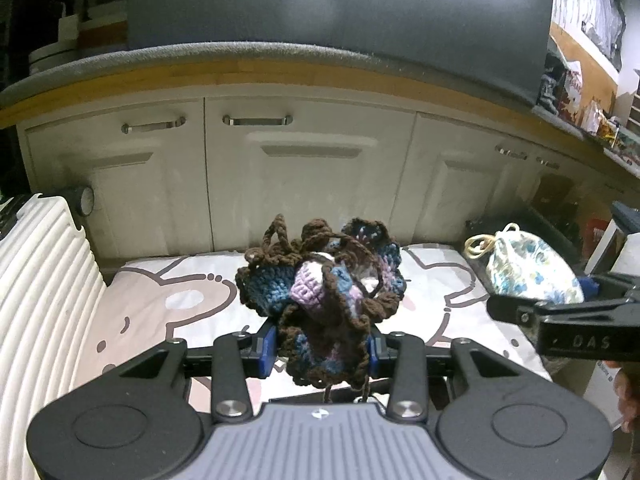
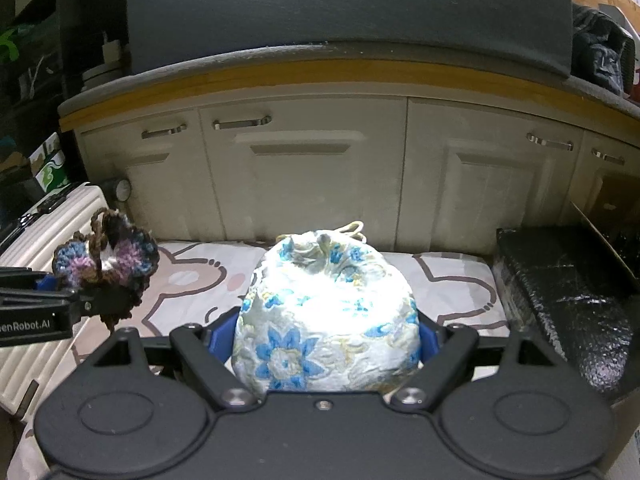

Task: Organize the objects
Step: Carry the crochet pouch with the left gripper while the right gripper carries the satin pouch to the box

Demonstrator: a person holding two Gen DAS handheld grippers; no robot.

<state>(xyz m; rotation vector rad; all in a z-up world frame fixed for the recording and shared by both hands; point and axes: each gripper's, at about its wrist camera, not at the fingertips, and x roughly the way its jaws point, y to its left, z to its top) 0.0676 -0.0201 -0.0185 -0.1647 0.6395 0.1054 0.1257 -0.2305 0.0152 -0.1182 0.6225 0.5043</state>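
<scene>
A crocheted pouch (image 1: 320,300) in brown, blue and lilac yarn hangs above a cartoon-print cushion (image 1: 168,304), and my left gripper (image 1: 322,346) is shut on its lower part. My right gripper (image 2: 326,340) is shut on a round white drawstring pouch (image 2: 326,320) with blue flowers, its blue pads pressing both sides. In the left wrist view the floral pouch (image 1: 532,268) and the right gripper (image 1: 560,316) show at the right. In the right wrist view the crocheted pouch (image 2: 108,264) and the left gripper (image 2: 60,300) show at the left. Both pouches are held off the cushion (image 2: 452,284).
White cabinet doors (image 1: 304,184) under a wooden-edged counter stand just behind the cushion. A ribbed white suitcase (image 1: 40,288) lies at the left. A black foil-wrapped package (image 2: 568,304) sits at the right of the cushion. A hand (image 1: 628,392) shows at the right edge.
</scene>
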